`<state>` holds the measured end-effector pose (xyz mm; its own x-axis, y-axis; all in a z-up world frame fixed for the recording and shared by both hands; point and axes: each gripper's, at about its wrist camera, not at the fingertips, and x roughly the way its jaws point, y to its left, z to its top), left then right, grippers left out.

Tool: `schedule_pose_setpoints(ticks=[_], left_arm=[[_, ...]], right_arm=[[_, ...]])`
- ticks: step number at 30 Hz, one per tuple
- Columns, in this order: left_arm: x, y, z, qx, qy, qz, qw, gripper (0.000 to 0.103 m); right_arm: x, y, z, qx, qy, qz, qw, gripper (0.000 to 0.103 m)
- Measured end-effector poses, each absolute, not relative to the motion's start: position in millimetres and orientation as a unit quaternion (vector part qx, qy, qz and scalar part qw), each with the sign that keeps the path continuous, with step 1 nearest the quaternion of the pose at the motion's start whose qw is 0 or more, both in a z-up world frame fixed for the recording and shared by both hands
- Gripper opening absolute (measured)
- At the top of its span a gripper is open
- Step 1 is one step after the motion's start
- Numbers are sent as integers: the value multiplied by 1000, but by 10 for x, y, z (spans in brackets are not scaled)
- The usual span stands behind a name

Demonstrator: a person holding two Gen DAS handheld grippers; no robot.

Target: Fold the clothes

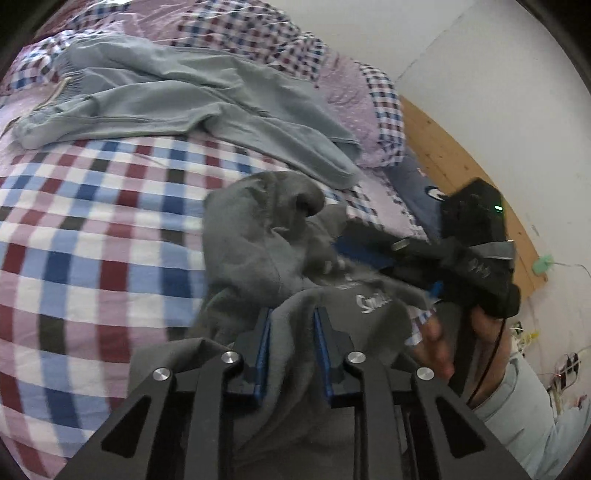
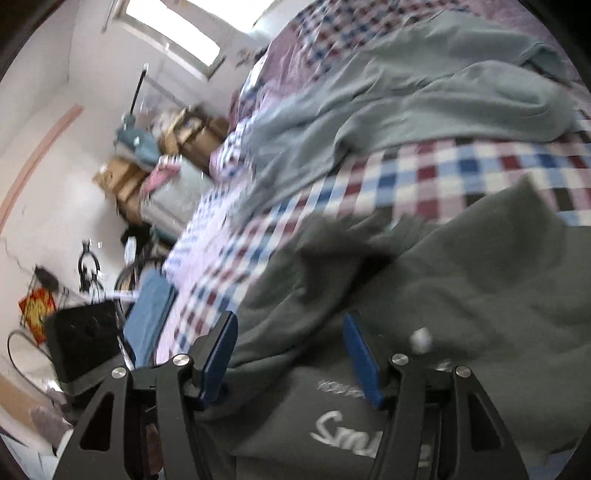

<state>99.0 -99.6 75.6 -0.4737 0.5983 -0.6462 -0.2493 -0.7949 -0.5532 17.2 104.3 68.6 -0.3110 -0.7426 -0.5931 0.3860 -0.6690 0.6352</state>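
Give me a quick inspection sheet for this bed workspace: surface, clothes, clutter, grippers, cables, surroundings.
Surface: checked bedcover, rumpled.
Job's things: dark grey sweatshirt with white lettering, bunched in front; light blue-grey trousers spread behind it.
Clutter: nothing seen on the bed besides the clothes.
Grippers: left gripper has grey fabric between its blue pads; right gripper open over the sweatshirt, not pinching.
Cables: tangled wires on the floor by the wall.
Surroundings: wooden headboard, cardboard boxes, window.
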Motion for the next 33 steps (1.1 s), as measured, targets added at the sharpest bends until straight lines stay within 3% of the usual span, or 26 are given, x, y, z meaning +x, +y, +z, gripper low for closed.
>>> schedule_pose_setpoints(ticks=[3, 5, 6, 7, 11, 14, 16, 17, 19, 20, 29, 31, 33], left_arm=[[1009, -795, 802, -437, -190, 830, 289, 21], [1054, -666, 844, -431, -182, 820, 329, 21], [1076, -600, 864, -429, -180, 813, 351, 21], [1099, -549, 884, -428, -176, 808, 365, 21], [1154, -525, 988, -416, -172, 805, 386, 27], [1142, -831, 1115, -385, -203, 825, 360, 47], [1144, -1151, 1186, -366, -213, 852, 309, 68], [1137, -1286, 1202, -364, -214, 861, 285, 69], [1134, -1548, 1199, -369, -213, 872, 239, 69], [1146, -1636, 1172, -379, -211, 872, 229, 69], [1269, -1298, 791, -481, -67, 847, 217, 68], [1310, -1293, 816, -468, -79, 850, 227, 46], [1354, -1253, 877, -446, -93, 856, 246, 35]], right_arm=[[210, 907, 645, 473, -167, -786, 363, 64], [220, 895, 650, 468, -161, -788, 366, 52], [230, 895, 660, 465, -155, -792, 363, 23], [239, 911, 674, 462, -149, -798, 357, 0], [237, 1028, 726, 452, -156, -807, 348, 0], [208, 1093, 724, 452, -169, -805, 346, 4], [174, 1119, 699, 457, -180, -800, 345, 9], [156, 1132, 687, 459, -185, -798, 344, 13], [128, 1157, 671, 462, -195, -794, 343, 37], [122, 1169, 674, 461, -202, -794, 342, 41], [95, 1153, 693, 465, -240, -775, 353, 45], [109, 1075, 674, 474, -239, -766, 362, 51], [123, 998, 635, 485, -238, -756, 369, 62]])
